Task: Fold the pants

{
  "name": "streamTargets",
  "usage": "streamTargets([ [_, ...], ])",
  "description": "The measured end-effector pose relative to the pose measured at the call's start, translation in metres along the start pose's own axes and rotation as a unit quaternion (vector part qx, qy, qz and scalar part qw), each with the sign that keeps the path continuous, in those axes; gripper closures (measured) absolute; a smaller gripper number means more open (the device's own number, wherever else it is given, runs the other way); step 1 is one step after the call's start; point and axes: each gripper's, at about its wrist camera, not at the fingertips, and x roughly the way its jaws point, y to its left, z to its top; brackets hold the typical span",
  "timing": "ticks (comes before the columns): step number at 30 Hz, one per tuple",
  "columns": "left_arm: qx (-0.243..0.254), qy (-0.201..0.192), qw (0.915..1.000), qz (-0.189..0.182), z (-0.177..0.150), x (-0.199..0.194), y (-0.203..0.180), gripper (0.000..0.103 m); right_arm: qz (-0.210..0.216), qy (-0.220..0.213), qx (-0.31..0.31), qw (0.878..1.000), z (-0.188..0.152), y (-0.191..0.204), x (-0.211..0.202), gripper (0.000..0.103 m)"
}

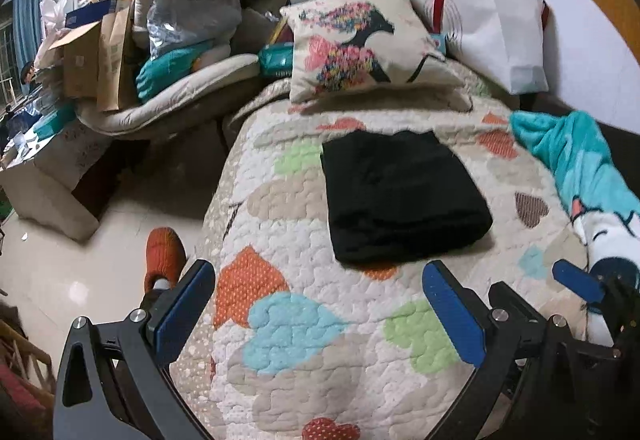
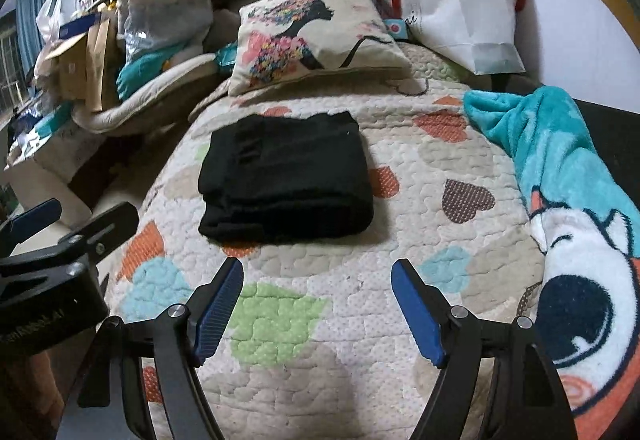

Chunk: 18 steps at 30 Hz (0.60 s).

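Here, in the left wrist view, the left gripper [image 1: 320,316] hangs over the heart-patterned quilt [image 1: 288,324] with its blue-padded fingers spread wide and nothing between them. The black pants [image 1: 400,195] lie folded into a compact rectangle just ahead of its fingertips, slightly to the right, apart from them. Beyond the pants sits a printed cushion [image 1: 360,47]; a teal blanket [image 1: 576,159] lies off to the right, an orange slipper [image 1: 164,256] to the left on the floor.

In the right wrist view, the right gripper [image 2: 318,304] likewise stands apart and empty above the quilt. The folded pants [image 2: 284,175] rest ahead and a little left of it, untouched. The left gripper [image 2: 76,215] shows at the far left.
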Motion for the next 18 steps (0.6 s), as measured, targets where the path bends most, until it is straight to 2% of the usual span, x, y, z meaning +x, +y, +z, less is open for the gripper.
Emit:
streamTargets([
  [8,0.004,0.016,0.9998,-0.009,-0.006,0.007,-0.002,0.000,-0.008,0.017,-0.001,1.000,-0.005,0.000,0.010,0.021],
  [18,-0.020,0.053,0.9979,-0.031,-0.011,0.017,0.003,0.000,-0.010,0.021,-0.001,1.000,-0.005,-0.001,0.012,0.021],
])
